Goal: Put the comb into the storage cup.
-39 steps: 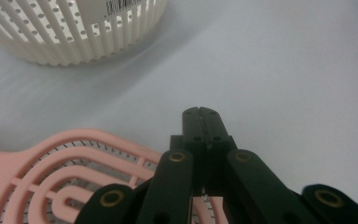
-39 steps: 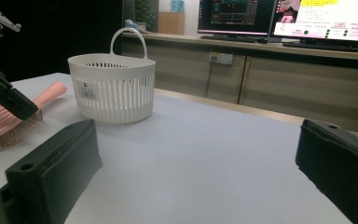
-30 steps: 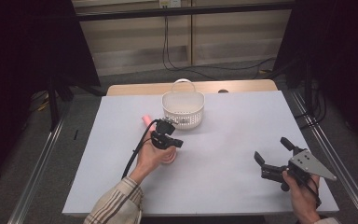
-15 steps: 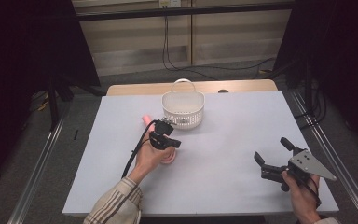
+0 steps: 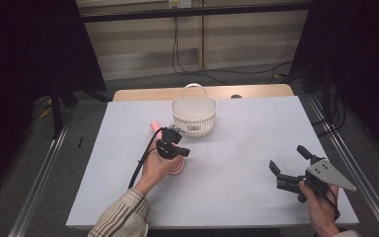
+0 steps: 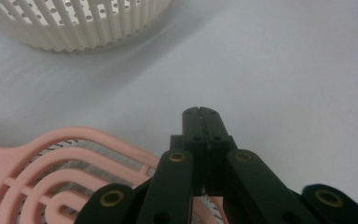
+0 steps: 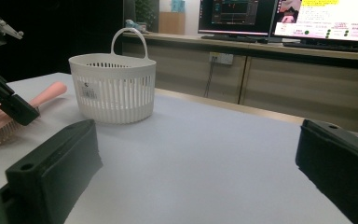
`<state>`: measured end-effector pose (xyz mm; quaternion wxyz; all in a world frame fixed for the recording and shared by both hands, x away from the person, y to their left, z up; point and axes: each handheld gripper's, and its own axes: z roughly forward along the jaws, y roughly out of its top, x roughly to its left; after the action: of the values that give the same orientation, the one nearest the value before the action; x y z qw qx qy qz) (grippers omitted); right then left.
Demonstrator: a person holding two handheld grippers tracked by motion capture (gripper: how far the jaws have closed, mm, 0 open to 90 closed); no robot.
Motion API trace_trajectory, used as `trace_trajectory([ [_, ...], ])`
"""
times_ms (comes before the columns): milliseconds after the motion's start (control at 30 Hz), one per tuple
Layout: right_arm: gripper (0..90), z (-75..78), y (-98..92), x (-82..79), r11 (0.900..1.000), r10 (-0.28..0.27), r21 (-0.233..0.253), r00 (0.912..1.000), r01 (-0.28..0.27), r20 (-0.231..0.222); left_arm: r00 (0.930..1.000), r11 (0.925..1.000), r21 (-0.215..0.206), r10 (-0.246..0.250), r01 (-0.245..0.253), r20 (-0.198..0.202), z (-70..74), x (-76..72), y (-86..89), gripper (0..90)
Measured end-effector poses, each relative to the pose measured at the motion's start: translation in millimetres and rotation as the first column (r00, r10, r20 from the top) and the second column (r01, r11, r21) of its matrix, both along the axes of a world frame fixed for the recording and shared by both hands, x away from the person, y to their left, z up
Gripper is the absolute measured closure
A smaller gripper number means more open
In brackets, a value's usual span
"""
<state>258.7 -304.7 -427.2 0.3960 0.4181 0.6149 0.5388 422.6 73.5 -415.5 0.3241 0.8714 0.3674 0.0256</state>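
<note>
A person is working at a white table [image 5: 237, 197] with a handheld gripper in each hand. The left gripper [image 5: 179, 151] is hovering just over a pink hairbrush [image 5: 156, 127], which is lying flat on the table just beside a white slotted basket [image 5: 194, 114]. Over the last second the left gripper has barely shifted, and its jaws are pressed together with nothing between them, above the brush head rather than around it. The right gripper [image 5: 290, 167] is resting well apart near the table's front right corner, its jaws spread wide and empty. The brush is probably not yet grasped, so any lift toward the basket is still ahead.
</note>
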Motion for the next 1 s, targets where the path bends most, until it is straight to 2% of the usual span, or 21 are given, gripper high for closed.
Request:
trace_trajectory([
  [800, 0.0, 0.4, -0.1, -0.5, 1.000, 0.000, 0.004, 1.0000, 0.000, 0.006, 0.9998, 0.9999, -0.011, 0.013, -0.013, -0.018, -1.5, -2.5, 9.5, 90.0],
  [1000, 0.0, 0.4, 0.0, -0.7, 1.000, 0.000, 0.004, 1.0000, 0.000, 0.004, 0.9996, 0.9993, -0.029, 0.023, -0.023, -0.015, -0.6, -3.1, 13.7, 90.0],
])
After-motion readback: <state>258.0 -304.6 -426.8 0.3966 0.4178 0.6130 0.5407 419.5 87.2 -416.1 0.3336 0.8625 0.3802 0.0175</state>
